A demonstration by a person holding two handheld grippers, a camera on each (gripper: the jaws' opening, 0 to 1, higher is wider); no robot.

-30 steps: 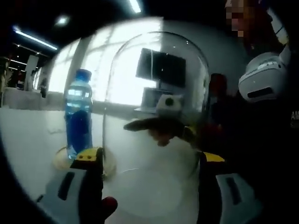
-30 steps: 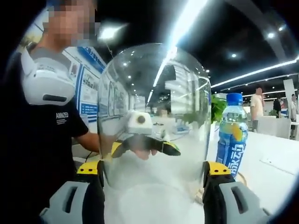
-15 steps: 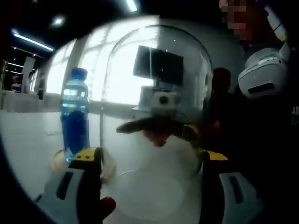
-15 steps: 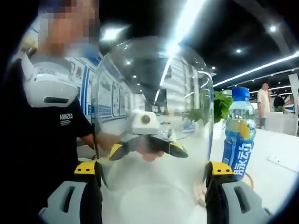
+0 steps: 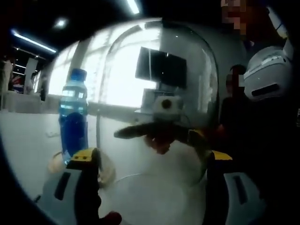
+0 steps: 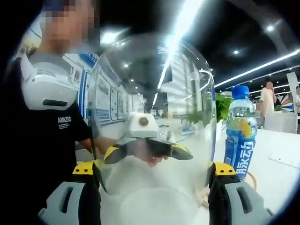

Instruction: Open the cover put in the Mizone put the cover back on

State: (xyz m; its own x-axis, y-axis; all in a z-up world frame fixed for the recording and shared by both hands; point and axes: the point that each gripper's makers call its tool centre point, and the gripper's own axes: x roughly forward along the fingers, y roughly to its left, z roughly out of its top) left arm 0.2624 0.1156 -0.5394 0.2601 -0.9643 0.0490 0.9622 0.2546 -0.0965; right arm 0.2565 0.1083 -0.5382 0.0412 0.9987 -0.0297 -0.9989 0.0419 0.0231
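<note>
The cover (image 5: 157,108), a clear glass dome, is held up off the white table (image 5: 28,140) between both grippers, its open rim toward each camera. In the left gripper view, the left gripper (image 5: 150,161) has its two yellow-tipped jaws pressed against opposite sides of the dome's wall, pinching it; through the glass the other gripper shows from the far side. In the right gripper view, the right gripper (image 6: 153,171) clamps the cover (image 6: 152,117) the same way, a jaw on each side of the rim. The Mizone (image 5: 73,115), a blue-capped bottle of blue drink, stands upright on a round wooden base (image 5: 56,164) on the table, just beside the dome and outside it; in the right gripper view the bottle (image 6: 240,133) stands past the dome's right wall.
</note>
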